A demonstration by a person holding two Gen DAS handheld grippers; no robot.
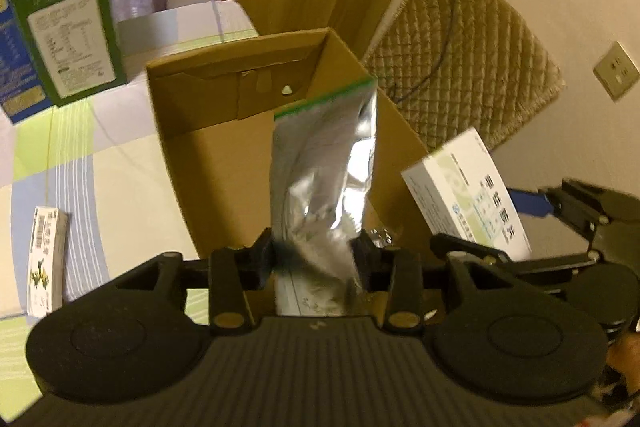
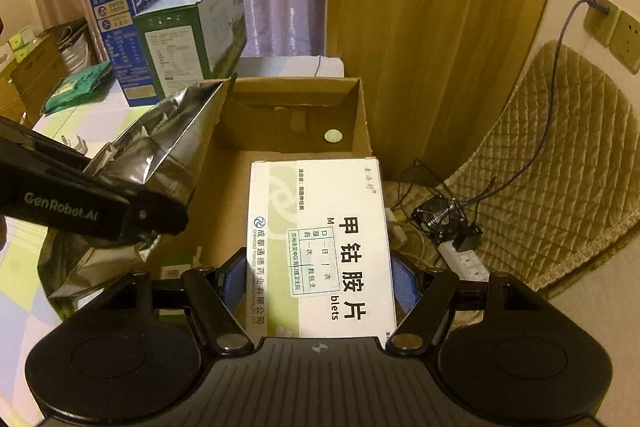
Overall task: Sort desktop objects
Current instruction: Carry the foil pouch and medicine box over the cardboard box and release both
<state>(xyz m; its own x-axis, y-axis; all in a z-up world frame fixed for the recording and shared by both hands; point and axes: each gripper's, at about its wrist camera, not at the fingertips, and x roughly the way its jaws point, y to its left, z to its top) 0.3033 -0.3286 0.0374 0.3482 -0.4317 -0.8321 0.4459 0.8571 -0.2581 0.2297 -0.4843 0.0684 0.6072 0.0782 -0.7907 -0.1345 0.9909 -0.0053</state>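
Both over cardboard box point(image 2: 294, 123): L gripper point(image 1: 316, 253) pinching foil pouch point(image 1: 326, 163), R gripper point(image 2: 318, 281) clamping white medicine box point(image 2: 320, 247), long axes pointing ahead into opening.

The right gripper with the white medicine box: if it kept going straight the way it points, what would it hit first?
Most likely the inside of the open cardboard box, floor or far wall; depth is unclear. The right gripper carries the white medicine box over it.

one open cardboard box point(image 2: 288, 107), one silver foil bag point(image 1: 324, 171), one white medicine box point(image 2: 320, 247), two upright cartons, blue point(image 2: 132, 11) and green point(image 2: 188, 39), one small labelled packet point(image 1: 46, 259), one green pouch point(image 2: 78, 87), two grippers, left point(image 1: 316, 251) and right point(image 2: 318, 279)
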